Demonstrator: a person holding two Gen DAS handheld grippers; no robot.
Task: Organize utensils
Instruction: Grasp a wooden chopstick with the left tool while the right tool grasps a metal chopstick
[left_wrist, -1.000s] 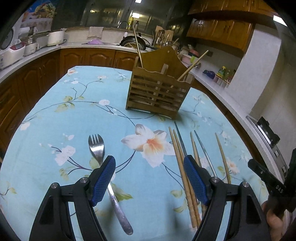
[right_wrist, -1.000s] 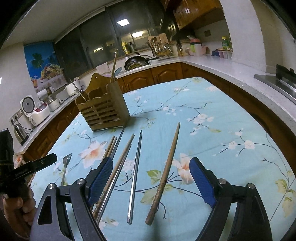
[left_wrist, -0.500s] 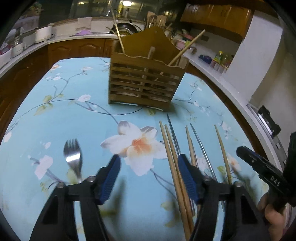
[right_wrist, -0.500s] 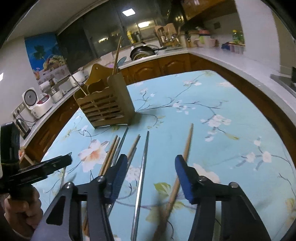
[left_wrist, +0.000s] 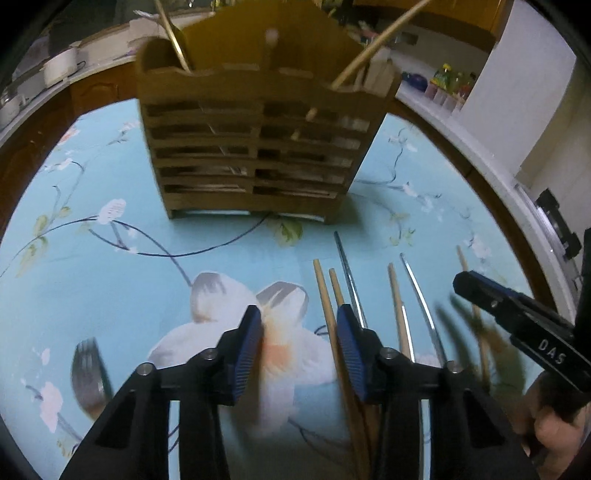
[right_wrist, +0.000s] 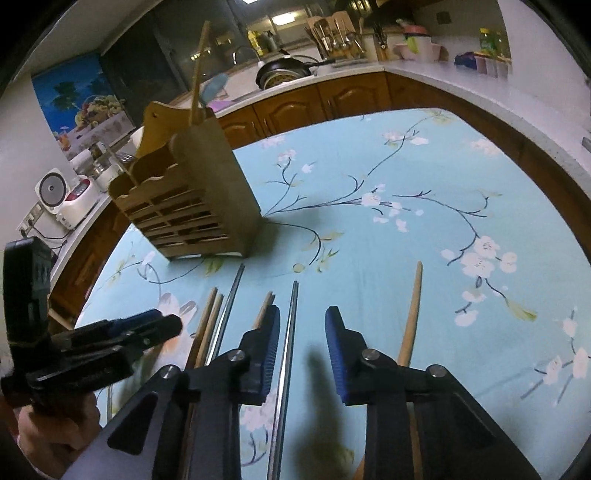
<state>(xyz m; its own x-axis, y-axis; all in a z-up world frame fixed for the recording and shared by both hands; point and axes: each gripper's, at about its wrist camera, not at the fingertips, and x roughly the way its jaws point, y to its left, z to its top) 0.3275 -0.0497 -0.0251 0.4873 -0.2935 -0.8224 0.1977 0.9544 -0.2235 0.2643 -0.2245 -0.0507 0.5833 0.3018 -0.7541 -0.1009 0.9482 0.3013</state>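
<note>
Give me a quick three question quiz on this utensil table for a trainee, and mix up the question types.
1. True or false: in the left wrist view, the fork lies left of the left gripper.
2. What lies between the jaws of the right gripper? A a metal chopstick; B a spoon; C nothing.
3. What does the wooden holder stand on?
Key: 1 true. 2 A, not yet pressed. 3 The floral tablecloth. Both grippers' jaws have just been closing, the left over bare cloth.

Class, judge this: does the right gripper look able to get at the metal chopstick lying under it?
Probably yes: the metal chopstick lies bare on the cloth between the right gripper pads, nothing covering it.
</note>
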